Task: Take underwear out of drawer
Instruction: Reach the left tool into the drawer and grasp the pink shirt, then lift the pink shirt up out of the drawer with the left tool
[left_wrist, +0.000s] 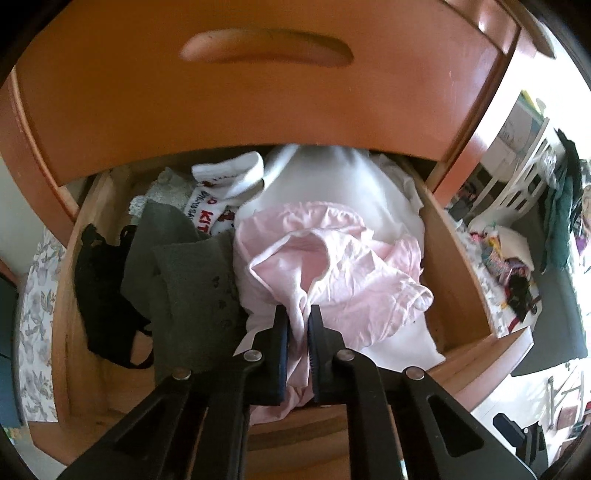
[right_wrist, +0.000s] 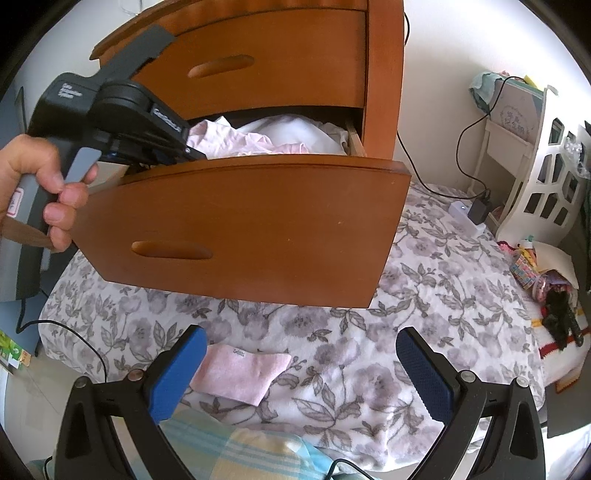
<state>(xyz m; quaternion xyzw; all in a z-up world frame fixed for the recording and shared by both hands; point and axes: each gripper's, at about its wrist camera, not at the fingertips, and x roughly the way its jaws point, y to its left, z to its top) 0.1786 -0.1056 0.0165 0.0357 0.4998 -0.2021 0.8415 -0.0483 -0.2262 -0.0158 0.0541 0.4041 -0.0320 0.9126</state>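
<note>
Pink underwear (left_wrist: 332, 266) lies crumpled in the open drawer (left_wrist: 454, 280), on top of white cloth (left_wrist: 332, 177) and beside grey garments (left_wrist: 184, 273).

Hand pose: a hand (right_wrist: 40, 192) at the left edge of the right wrist view grips the handle of the left gripper (left_wrist: 297, 314). The tool slopes downward over the drawer front (right_wrist: 251, 229) into the drawer. The right gripper (right_wrist: 299, 373) is held over the floral bedspread (right_wrist: 424, 295), pointing down at a slant, apart from the drawer.

Hidden or unclear: the drawer front above (left_wrist: 258, 74) covers the rear of the drawer in the left wrist view. In the right wrist view the left gripper's tips drop behind the drawer front and cannot be seen. A black item (left_wrist: 103, 288) at the drawer's left side is too dark to identify. Printed white cloth (left_wrist: 214, 206) shows red lettering, only partly legible. The hand holding the right gripper is out of view.

Fingers: the left gripper's jaws stand close together, clamped on a fold of the underwear, with pink fabric bunched between the pads and trailing down behind them. The right gripper's jaws stand wide apart, with nothing between the blue pads (right_wrist: 177, 373). A pink sock (right_wrist: 240, 373) lies flat on the bedspread below them, not touched.
</note>
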